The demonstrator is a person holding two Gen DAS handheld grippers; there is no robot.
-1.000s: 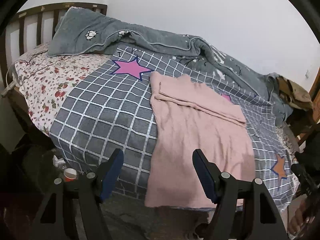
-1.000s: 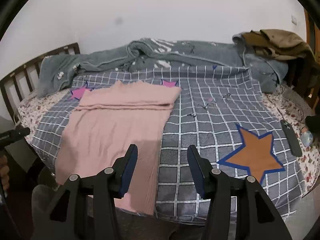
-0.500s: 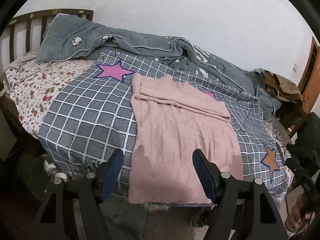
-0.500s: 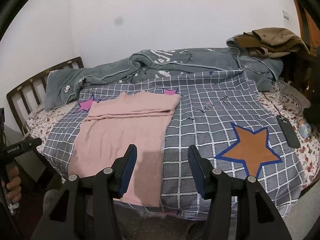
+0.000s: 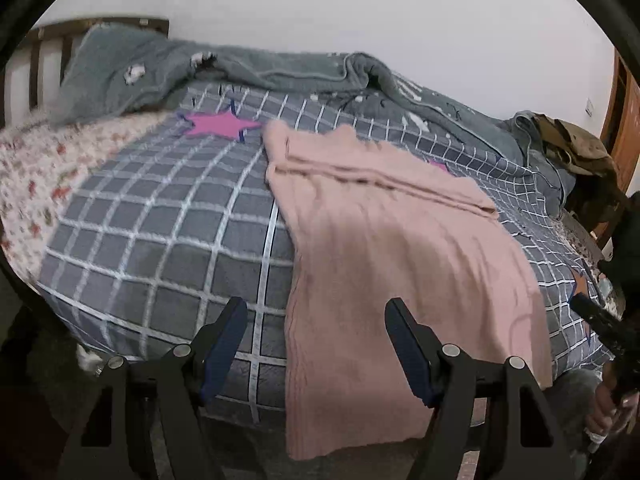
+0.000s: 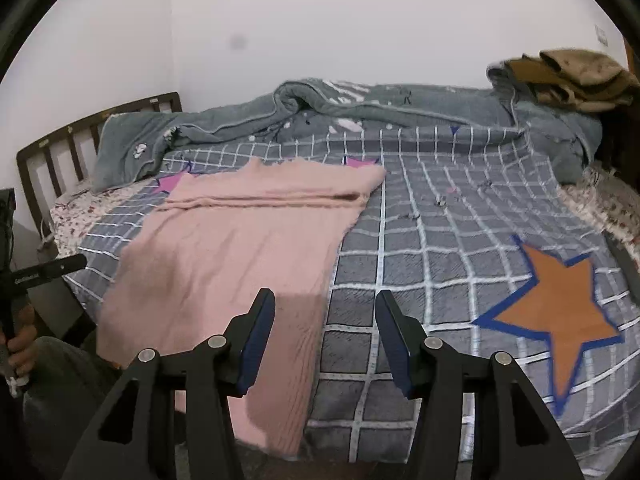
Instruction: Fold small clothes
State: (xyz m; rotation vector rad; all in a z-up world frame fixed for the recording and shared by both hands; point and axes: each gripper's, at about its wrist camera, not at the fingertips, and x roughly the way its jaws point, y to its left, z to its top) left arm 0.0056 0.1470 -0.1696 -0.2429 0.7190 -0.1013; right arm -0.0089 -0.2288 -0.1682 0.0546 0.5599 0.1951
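Observation:
A pink knit garment (image 5: 392, 248) (image 6: 240, 248) lies flat on the grey checked bedcover (image 5: 168, 232) (image 6: 440, 240), its sleeves folded across the far end and its hem hanging over the near bed edge. My left gripper (image 5: 316, 340) is open above the garment's near left corner, nothing between its fingers. My right gripper (image 6: 326, 332) hovers over the garment's near right edge, its jaws closing but apart, with nothing gripped. Each view shows the other gripper's handle and a hand at its side edge.
A rumpled grey blanket (image 6: 360, 112) runs along the far side of the bed by the wall. Brown clothes (image 6: 576, 76) are piled at the far right. A wooden headboard (image 6: 60, 148) stands at the left. A dark phone (image 6: 624, 264) lies near the right edge.
Both grippers have sunk toward the near bed edge, so the garment's hem looks larger and nearer. The right gripper's jaws have narrowed slightly. The garment has not moved.

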